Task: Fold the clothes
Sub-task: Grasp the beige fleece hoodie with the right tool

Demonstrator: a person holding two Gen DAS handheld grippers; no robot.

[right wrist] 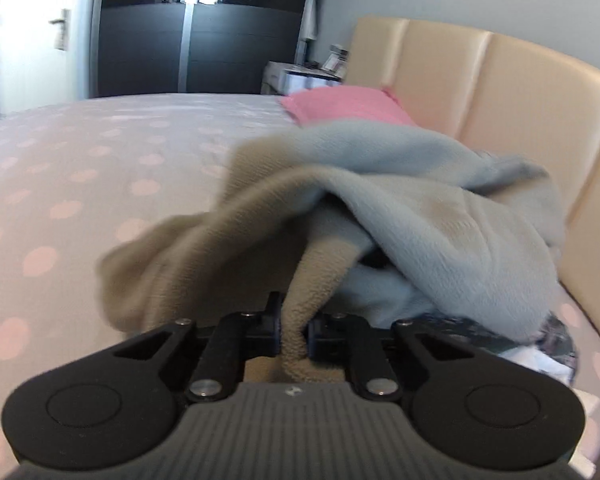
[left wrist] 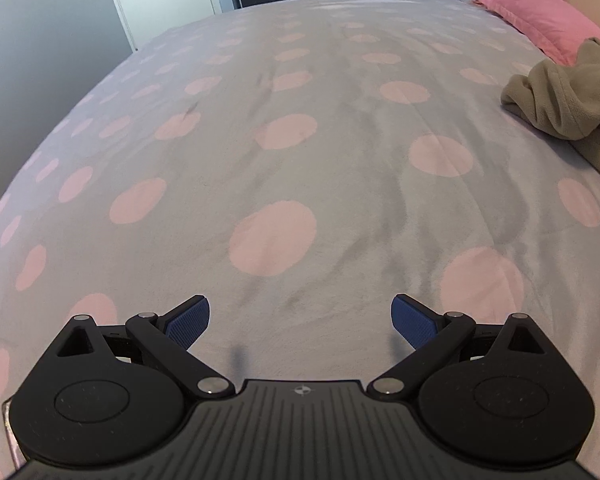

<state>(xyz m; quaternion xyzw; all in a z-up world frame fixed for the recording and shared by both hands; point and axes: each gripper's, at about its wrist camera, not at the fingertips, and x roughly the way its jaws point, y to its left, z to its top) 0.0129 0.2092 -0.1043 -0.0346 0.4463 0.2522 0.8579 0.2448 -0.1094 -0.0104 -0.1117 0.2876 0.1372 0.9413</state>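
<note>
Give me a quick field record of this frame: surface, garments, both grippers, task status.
surface: bedspread, grey with pink dots
garments: tan fleece garment bunched with a grey-blue garment near the headboard
pillow: pink pillow at the head of the bed
left gripper: open, holding nothing, over bare bedspread
right gripper: shut on a fold of the tan fleece garment
task status: nothing folded yet

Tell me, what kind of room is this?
Most likely a bedroom. There is a wide bed with a grey bedspread with pink dots, a pink pillow against a cream padded headboard, and a tall dark wardrobe behind.
</note>
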